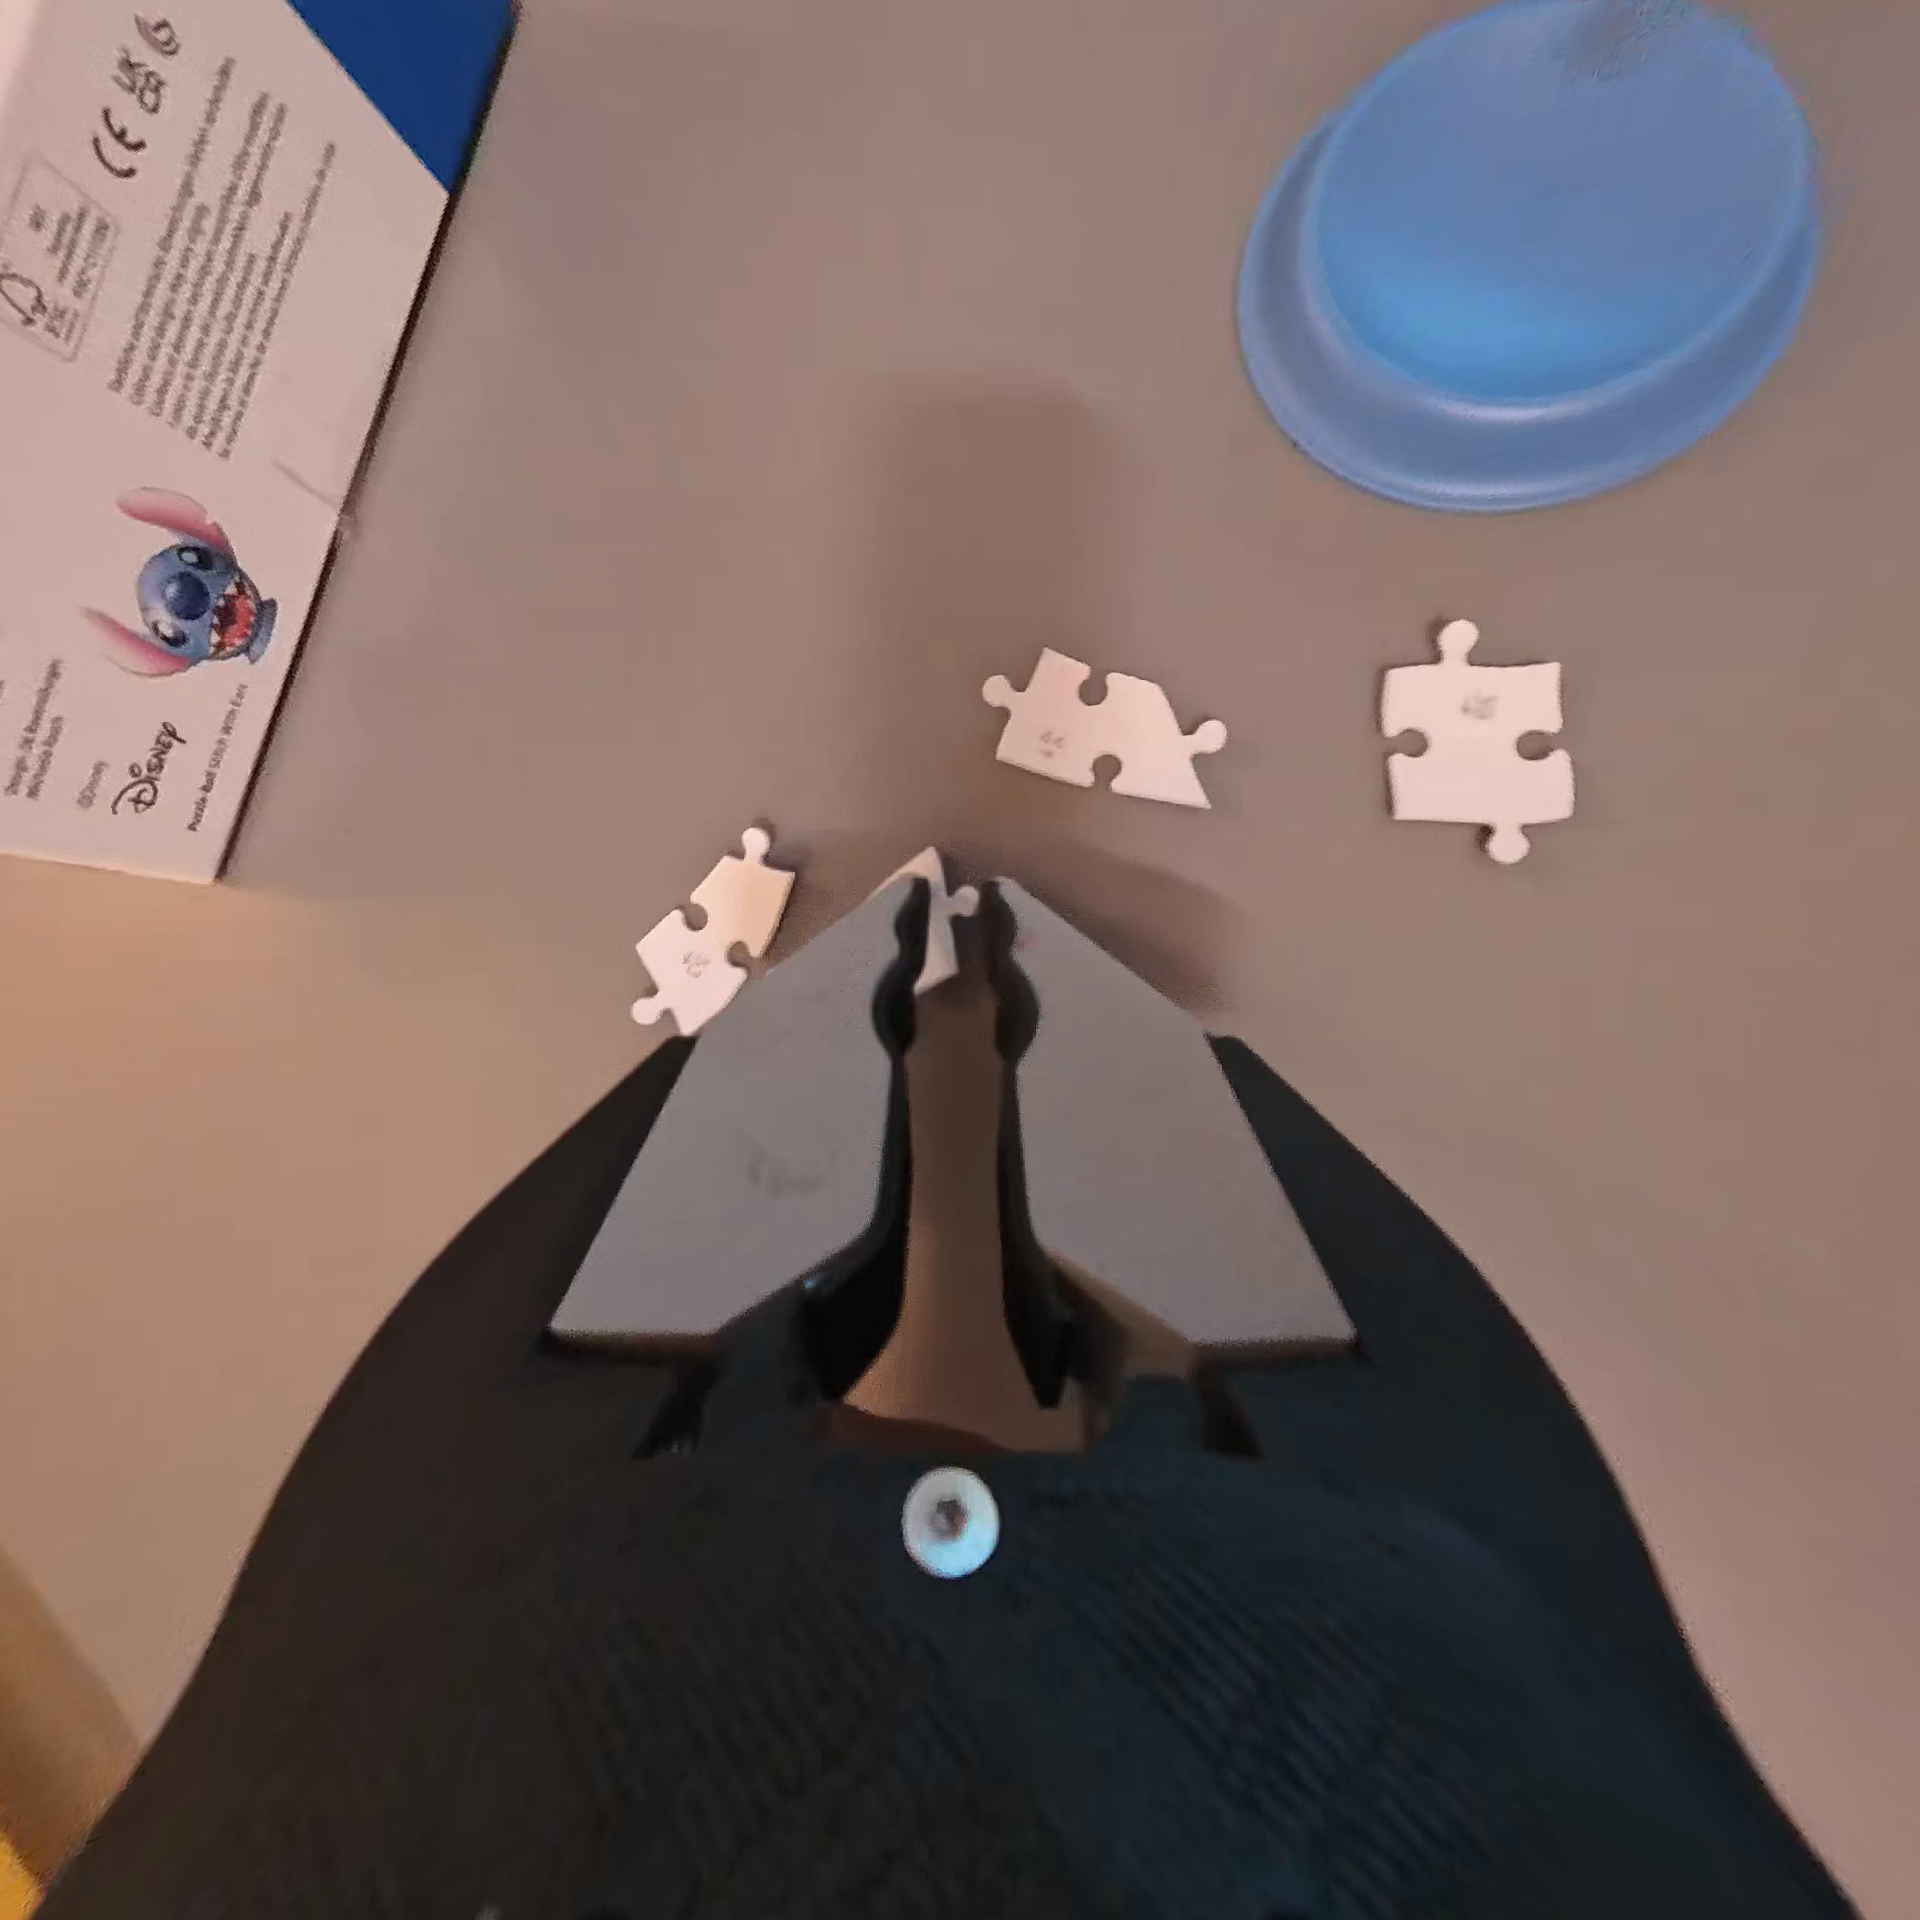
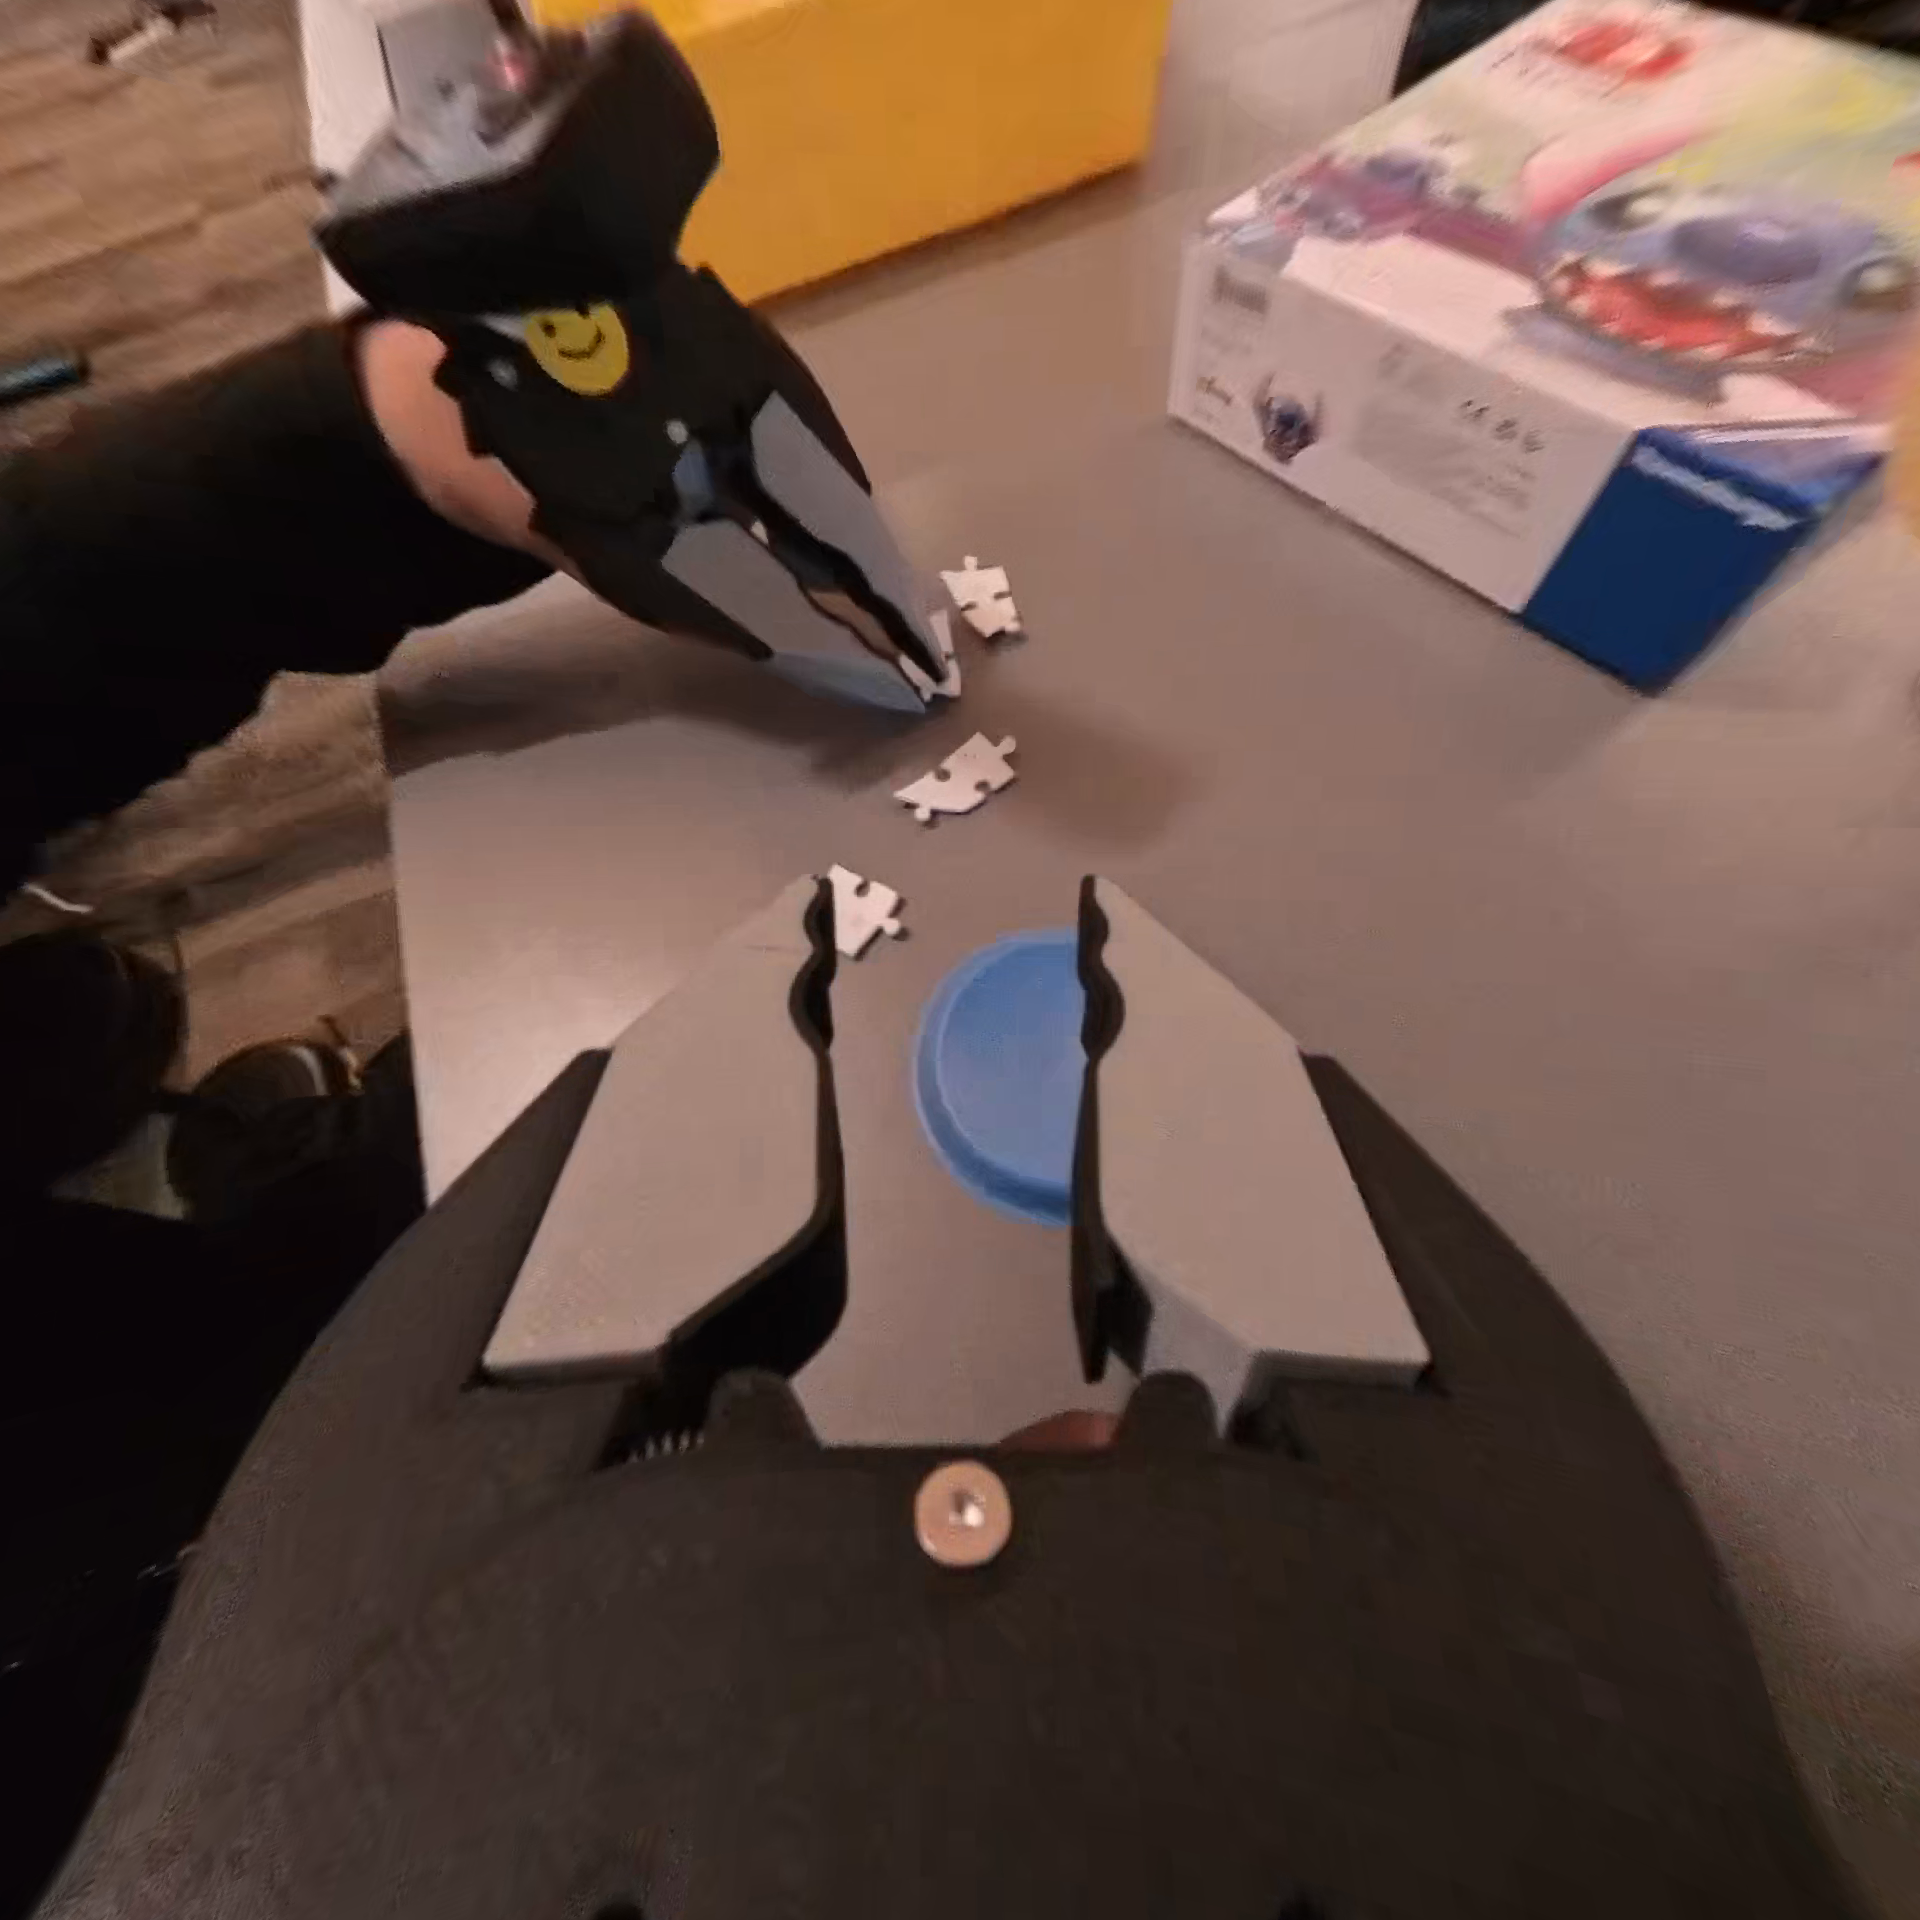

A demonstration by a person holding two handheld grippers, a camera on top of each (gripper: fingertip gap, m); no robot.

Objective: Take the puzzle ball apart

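Here, your left claw is nearly together around a white puzzle piece on the grey surface; whether it is clamped cannot be told. Your right claw stands apart above the blue dish, 1 loose piece beside its left fingertip.

Grey table, matte top. On it: blue dish w/ raised rim, upside down. 3 white puzzle pieces lie flat, blank side up: one near dish, one beside it, one closer to the puzzle box. Yellow box at far edge. Wood floor beyond.
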